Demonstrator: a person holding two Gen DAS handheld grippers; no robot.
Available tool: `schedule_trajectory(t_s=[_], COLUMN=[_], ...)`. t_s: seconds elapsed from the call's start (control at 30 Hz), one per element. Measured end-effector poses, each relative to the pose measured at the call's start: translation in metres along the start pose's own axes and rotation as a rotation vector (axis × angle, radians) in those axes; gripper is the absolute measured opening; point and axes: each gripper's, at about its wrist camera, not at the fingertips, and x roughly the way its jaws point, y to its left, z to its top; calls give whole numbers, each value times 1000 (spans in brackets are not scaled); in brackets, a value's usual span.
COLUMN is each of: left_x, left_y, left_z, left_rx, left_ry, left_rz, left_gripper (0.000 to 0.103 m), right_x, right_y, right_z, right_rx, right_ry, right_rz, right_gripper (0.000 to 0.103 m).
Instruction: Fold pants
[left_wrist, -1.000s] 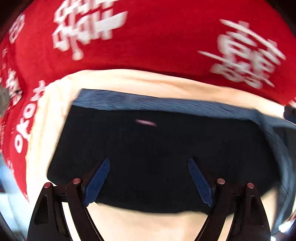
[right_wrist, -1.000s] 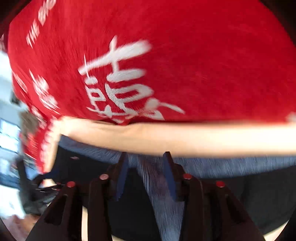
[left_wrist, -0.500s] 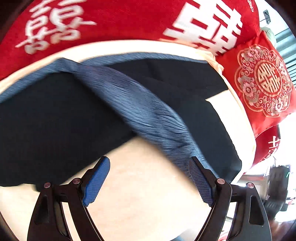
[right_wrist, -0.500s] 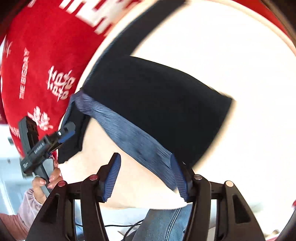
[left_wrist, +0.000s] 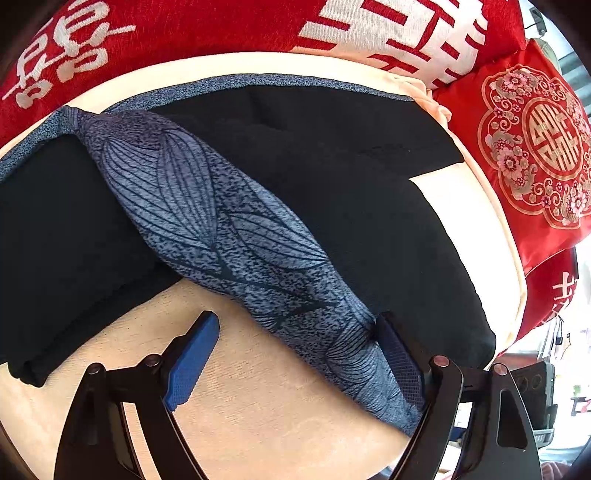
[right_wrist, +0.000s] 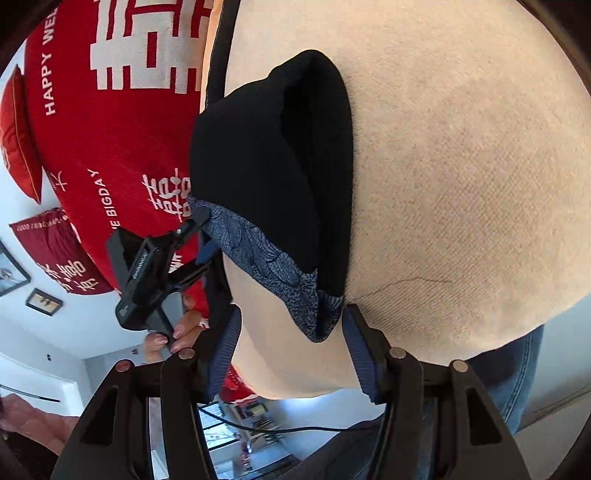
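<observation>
Black pants (left_wrist: 332, 184) with a blue leaf-patterned waistband (left_wrist: 221, 221) lie folded on a beige cushion (left_wrist: 277, 406). In the left wrist view the band runs diagonally. Its near end lies inside my open left gripper (left_wrist: 295, 362), against the right pad (left_wrist: 399, 365), while the left pad stands clear. In the right wrist view the pants (right_wrist: 266, 147) lie ahead. The band's near corner (right_wrist: 317, 317) sits just in front of my right gripper (right_wrist: 291, 350), whose jaws stand apart without pressing it. The left gripper (right_wrist: 201, 236) shows at the band's far end.
A red cover with white characters (left_wrist: 184, 29) runs behind the cushion, and an embroidered red pillow (left_wrist: 535, 147) lies at its right end. A hand (right_wrist: 177, 332) holds the left gripper's handle. Jeans (right_wrist: 517, 369) show below the cushion's edge (right_wrist: 461, 166).
Both grippers swung away from the red cover and came down to opposite ends of the waistband. The right gripper rolled and its jaws widened. The left jaws kept their width.
</observation>
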Motion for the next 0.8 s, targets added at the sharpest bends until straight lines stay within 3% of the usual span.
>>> schedule_trajectory(t_s=[0.1, 0.13, 0.17, 0.2, 0.3, 0.5, 0.67, 0.73, 0.77, 0.8], left_x=[3, 5, 5, 4, -2, -43, -55, -59, -63, -67], left_y=[-6, -8, -11, -12, -11, -29, -38, -37, -35, -33], left_z=[3, 5, 6, 8, 17, 59, 112, 128, 133, 138], left_rx=[-9, -4, -1, -3, -44, -26, -7, -17, -23, -29], left_ry=[23, 28, 29, 27, 33, -70, -162, -193, -218, -245], left_rz=[-7, 6, 12, 13, 4, -23, 9, 48, 79, 117], left_gripper=[87, 87, 81, 65, 46, 46, 46, 59, 72, 78], right_x=[16, 20, 22, 22, 13, -34, -35, -25, -19, -11], right_y=[-5, -3, 1, 4, 32, 131, 216, 233, 237, 241], right_z=[7, 9, 11, 12, 18, 85, 191, 230, 249, 264], right_rx=[36, 47, 50, 50, -13, -224, -405, -435, -449, -464], right_ry=[43, 58, 71, 80, 57, -32, -61, -63, -59, -52], right_rz=[23, 23, 10, 8, -21, -4, -92, -136, -172, -218], right_gripper=[59, 46, 31, 15, 12, 11, 11, 11, 11, 11])
